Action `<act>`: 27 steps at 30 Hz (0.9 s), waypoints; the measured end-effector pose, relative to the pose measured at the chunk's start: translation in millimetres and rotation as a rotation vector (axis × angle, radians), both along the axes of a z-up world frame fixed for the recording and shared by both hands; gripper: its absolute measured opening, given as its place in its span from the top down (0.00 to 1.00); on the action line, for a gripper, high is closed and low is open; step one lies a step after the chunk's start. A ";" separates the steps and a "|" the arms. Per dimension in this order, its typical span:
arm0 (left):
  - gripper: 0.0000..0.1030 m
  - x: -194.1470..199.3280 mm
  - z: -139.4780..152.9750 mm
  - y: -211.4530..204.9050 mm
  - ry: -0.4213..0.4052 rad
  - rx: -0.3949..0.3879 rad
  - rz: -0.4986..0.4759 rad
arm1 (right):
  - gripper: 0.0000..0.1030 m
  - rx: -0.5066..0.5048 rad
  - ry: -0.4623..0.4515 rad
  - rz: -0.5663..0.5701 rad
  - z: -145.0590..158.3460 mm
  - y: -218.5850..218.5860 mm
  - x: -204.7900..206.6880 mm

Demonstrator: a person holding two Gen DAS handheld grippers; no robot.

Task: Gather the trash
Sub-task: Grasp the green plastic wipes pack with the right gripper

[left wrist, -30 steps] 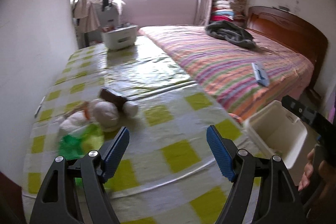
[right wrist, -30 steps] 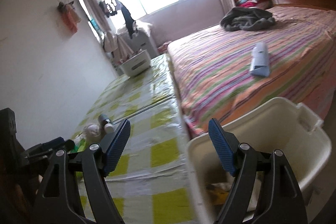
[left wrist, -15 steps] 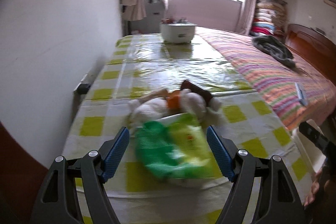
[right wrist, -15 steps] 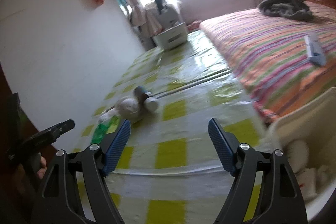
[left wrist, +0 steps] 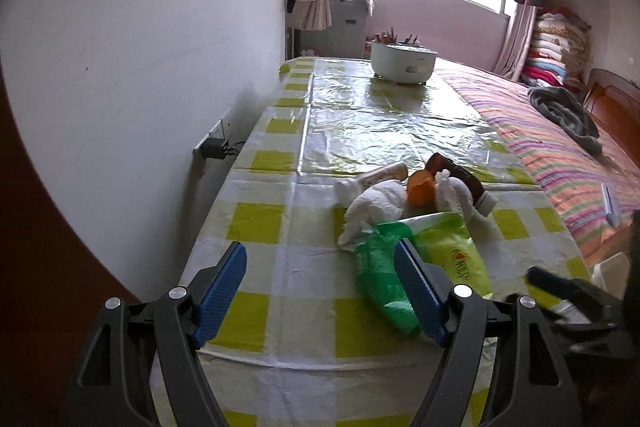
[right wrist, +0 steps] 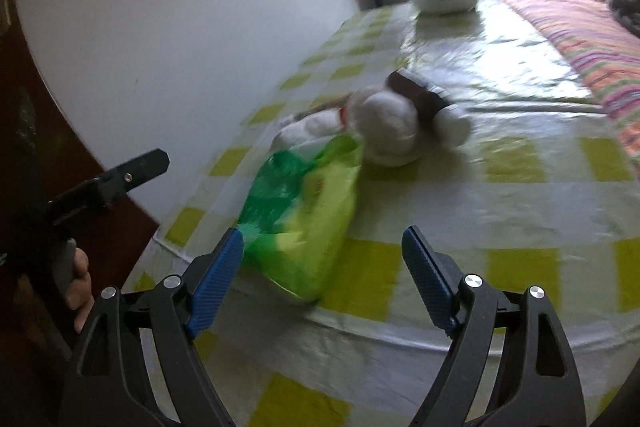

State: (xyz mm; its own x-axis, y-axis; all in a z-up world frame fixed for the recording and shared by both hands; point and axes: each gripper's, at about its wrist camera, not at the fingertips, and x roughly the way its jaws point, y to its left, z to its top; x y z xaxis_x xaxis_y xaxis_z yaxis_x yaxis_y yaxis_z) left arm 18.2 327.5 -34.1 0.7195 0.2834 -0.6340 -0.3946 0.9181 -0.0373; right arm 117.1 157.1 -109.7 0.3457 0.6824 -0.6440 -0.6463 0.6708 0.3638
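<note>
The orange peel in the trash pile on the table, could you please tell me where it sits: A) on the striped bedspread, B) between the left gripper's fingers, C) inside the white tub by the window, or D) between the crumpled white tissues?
D: in the left wrist view the orange peel is wedged between the crumpled white tissues, just behind the green bag on the table.
</note>
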 end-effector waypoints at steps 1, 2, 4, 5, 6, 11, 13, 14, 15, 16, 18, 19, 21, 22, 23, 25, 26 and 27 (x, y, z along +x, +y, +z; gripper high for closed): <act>0.28 -1.6 -0.4 1.8 0.001 -0.002 0.003 | 0.22 -0.005 0.006 0.009 -1.8 6.9 1.5; 0.28 -2.4 -0.4 2.7 0.002 -0.001 0.005 | 0.21 -0.013 0.006 0.013 -2.9 12.9 2.2; 0.28 -5.0 -0.7 5.3 0.000 0.001 0.009 | 0.20 -0.025 0.015 0.030 -4.0 22.0 5.5; 0.28 -5.4 -1.0 5.8 0.000 0.000 0.009 | 0.20 -0.028 0.025 0.034 -5.8 26.6 6.9; 0.28 -5.8 -0.8 6.5 0.000 0.000 0.009 | 0.20 -0.034 0.034 0.036 -7.6 31.4 8.7; 0.28 -7.2 -2.0 8.6 0.009 -0.006 0.010 | 0.20 -0.061 0.075 0.046 -17.3 48.3 22.7; 0.28 -7.1 -2.4 7.4 0.011 -0.002 0.007 | 0.20 -0.071 0.091 0.043 -20.3 54.3 27.7; 0.28 -6.6 -2.4 6.7 0.011 0.001 0.005 | 0.20 -0.078 0.099 0.045 -23.1 56.5 29.4; 0.28 -6.4 -2.1 5.8 0.012 0.004 0.003 | 0.19 -0.090 0.106 0.046 -25.8 59.4 30.8; 0.28 -6.1 -2.1 5.5 0.014 0.007 0.002 | 0.19 -0.093 0.099 0.048 -27.6 62.6 31.1; 0.28 -5.5 -1.9 5.3 0.013 0.009 0.004 | 0.19 -0.120 0.072 0.055 -27.5 67.1 29.1; 0.28 -4.8 -1.7 5.8 0.012 0.005 0.006 | 0.20 -0.131 0.056 0.059 -27.2 68.8 26.5; 0.28 -3.8 -1.8 6.7 0.012 -0.003 0.005 | 0.36 -0.140 0.038 0.068 -27.6 70.7 24.2; 0.28 -1.9 -2.1 7.5 0.015 -0.008 0.006 | 0.40 -0.129 0.039 0.076 -26.9 70.7 22.9; 0.28 0.1 -2.5 8.6 0.017 -0.011 0.007 | 0.42 -0.124 0.040 0.083 -26.6 71.1 22.7; 0.28 5.3 -3.8 10.3 0.025 -0.017 0.012 | 0.51 -0.131 0.039 0.104 -27.7 73.5 20.9; 0.28 9.0 -4.8 11.3 0.033 -0.020 0.012 | 0.55 -0.134 0.033 0.111 -27.2 73.4 19.9; 0.28 11.8 -5.9 11.9 0.039 -0.020 0.011 | 0.61 -0.136 0.023 0.117 -26.2 73.1 18.3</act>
State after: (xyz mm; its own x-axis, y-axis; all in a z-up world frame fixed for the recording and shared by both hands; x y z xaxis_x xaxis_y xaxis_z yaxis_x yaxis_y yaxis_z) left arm 30.0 339.4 -40.0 0.6911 0.2785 -0.6670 -0.4061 0.9130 -0.0396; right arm 135.4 230.2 -136.0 0.2533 0.6233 -0.7398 -0.7155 0.6354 0.2904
